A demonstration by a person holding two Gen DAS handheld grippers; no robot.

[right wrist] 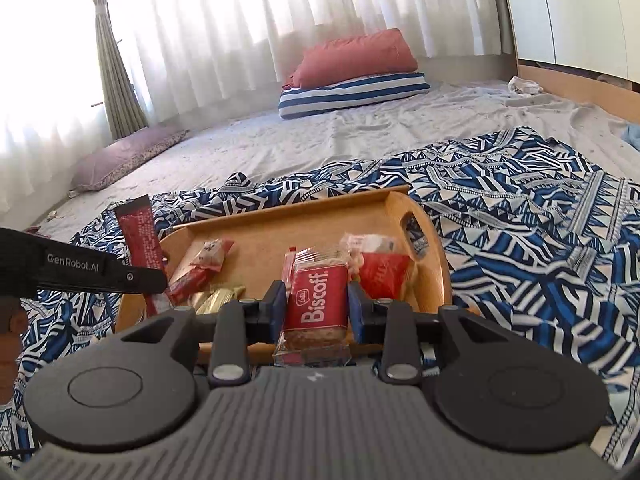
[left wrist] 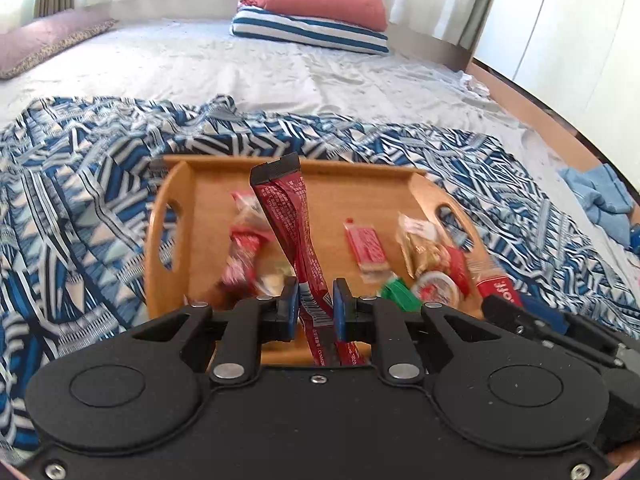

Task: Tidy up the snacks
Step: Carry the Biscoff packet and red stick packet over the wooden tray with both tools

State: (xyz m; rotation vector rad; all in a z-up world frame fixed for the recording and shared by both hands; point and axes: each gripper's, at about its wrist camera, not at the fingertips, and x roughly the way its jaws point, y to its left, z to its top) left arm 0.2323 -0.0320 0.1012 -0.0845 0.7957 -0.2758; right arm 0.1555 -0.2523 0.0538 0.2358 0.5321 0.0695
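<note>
Pinched between my left gripper's [left wrist: 316,306] pads, the long red stick sachet [left wrist: 286,216] stands upright over the wooden tray [left wrist: 356,182]. My right gripper [right wrist: 316,308] clamps the Biscoff packet [right wrist: 318,300], lengthwise ahead, above the tray's near edge; loose wrapped snacks [left wrist: 366,248] crowd just beyond both.

red stick pack [left wrist: 298,240] upright, lifted | Biscoff pack [right wrist: 316,304] lifted | wooden tray [right wrist: 436,264] holds snacks

We see left hand-held gripper [left wrist: 316,304]: black body, blue pads, silver screws, round caps at 7 and 5 o'clock | right hand-held gripper [right wrist: 316,304]: grey ribbed body, blue pads | arm at 9 o'clock marked GenRobot.AI
</note>
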